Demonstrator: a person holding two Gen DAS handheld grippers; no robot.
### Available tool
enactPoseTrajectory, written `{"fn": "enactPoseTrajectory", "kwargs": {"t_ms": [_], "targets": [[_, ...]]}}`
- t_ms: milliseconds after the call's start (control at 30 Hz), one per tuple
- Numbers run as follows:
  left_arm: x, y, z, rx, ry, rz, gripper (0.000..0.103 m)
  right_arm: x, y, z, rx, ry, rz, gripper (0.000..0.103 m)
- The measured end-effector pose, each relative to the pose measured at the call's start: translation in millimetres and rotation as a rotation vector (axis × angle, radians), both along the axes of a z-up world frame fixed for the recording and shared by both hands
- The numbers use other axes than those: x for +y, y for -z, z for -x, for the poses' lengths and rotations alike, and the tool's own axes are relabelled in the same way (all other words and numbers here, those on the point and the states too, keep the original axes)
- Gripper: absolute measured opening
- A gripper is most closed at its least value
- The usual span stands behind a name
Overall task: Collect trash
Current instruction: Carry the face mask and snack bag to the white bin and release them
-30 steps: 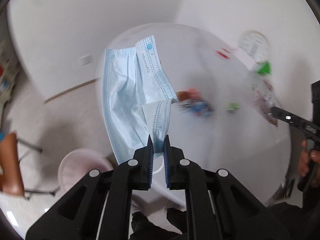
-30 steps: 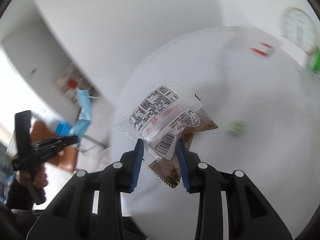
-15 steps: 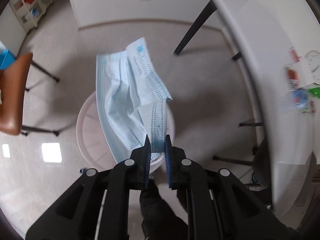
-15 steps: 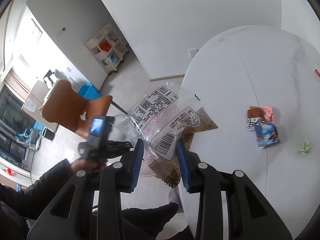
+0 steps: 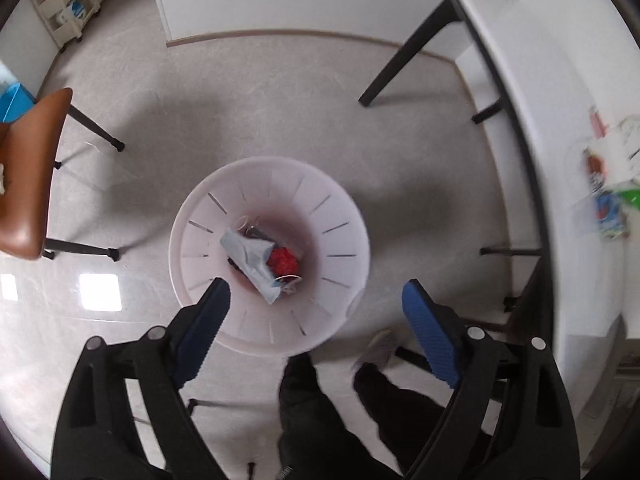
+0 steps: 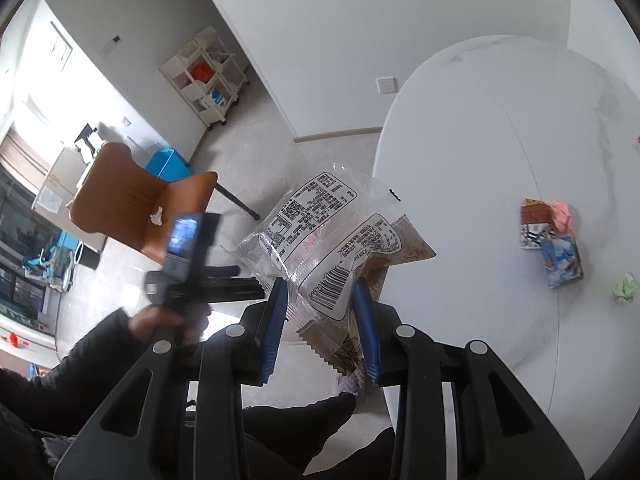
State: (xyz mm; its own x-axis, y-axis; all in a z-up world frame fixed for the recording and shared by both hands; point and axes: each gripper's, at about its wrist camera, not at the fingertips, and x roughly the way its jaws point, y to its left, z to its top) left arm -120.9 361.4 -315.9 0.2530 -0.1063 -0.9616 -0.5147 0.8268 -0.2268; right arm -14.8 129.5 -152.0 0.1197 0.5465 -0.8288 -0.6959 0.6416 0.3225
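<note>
The left gripper [image 5: 314,294] hangs over a pale pink bin [image 5: 344,208] on the floor, jaws spread wide with nothing between them. At the bin's bottom a blue face mask [image 5: 250,258] lies beside a red scrap [image 5: 284,262].

The floor [image 5: 280,92] is pale grey and shiny, with bright squares of light [image 5: 100,292] to the left of the jaws. A brown chair [image 6: 132,200] stands on thin black legs, left of the jaws. A big white round table [image 6: 500,152] sits to the right. Far ahead, a white shelf cart [image 6: 208,76] stands by the white wall [image 6: 320,20].
</note>
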Motion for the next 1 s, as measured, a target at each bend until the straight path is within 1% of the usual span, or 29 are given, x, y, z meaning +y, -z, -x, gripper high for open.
{"fn": "enactPoseTrajectory", "kwargs": {"t_ms": [33,100,200,267,367,400,500,567,600,633,700,767,833,900,967,1000], "targets": [[3,-16,8,-0.028,-0.022,-0.019,0.087,7,3,1,-0.006,-0.016,0.008,0.034],[7,-46,23,-0.069,-0.063,-0.090,0.093,19,7,2,-0.012,-0.046,0.020,0.034],[15,-87,47,-0.114,-0.120,-0.169,0.095,49,20,4,-0.006,-0.117,0.027,0.034],[21,-106,62,-0.123,-0.171,-0.193,0.095,67,27,7,0.003,-0.158,0.030,0.034],[30,-122,83,-0.132,-0.232,-0.208,0.095,99,46,12,0.024,-0.228,0.047,0.034],[32,-128,90,-0.130,-0.250,-0.226,0.095,107,52,14,0.030,-0.248,0.053,0.034],[31,-137,100,-0.115,-0.278,-0.281,0.095,137,75,22,0.046,-0.309,0.089,0.035],[29,-141,103,-0.109,-0.288,-0.298,0.095,153,92,26,0.052,-0.337,0.121,0.035],[27,-143,104,-0.109,-0.294,-0.294,0.095,158,98,27,0.055,-0.347,0.133,0.040],[27,-145,104,-0.110,-0.299,-0.290,0.095,166,108,29,0.065,-0.362,0.152,0.053],[25,-145,105,-0.117,-0.306,-0.284,0.095,175,119,31,0.067,-0.375,0.178,0.069],[23,-149,104,-0.116,-0.312,-0.284,0.095,181,127,33,0.056,-0.381,0.209,0.074],[21,-151,102,-0.119,-0.311,-0.281,0.095,180,123,33,0.051,-0.373,0.211,0.078],[19,-154,100,-0.121,-0.304,-0.282,0.095,175,112,31,0.041,-0.355,0.185,0.084],[18,-155,98,-0.126,-0.296,-0.286,0.095,162,87,26,-0.001,-0.315,0.151,0.087],[17,-157,97,-0.128,-0.292,-0.288,0.095,155,74,24,-0.021,-0.294,0.133,0.091]]}}
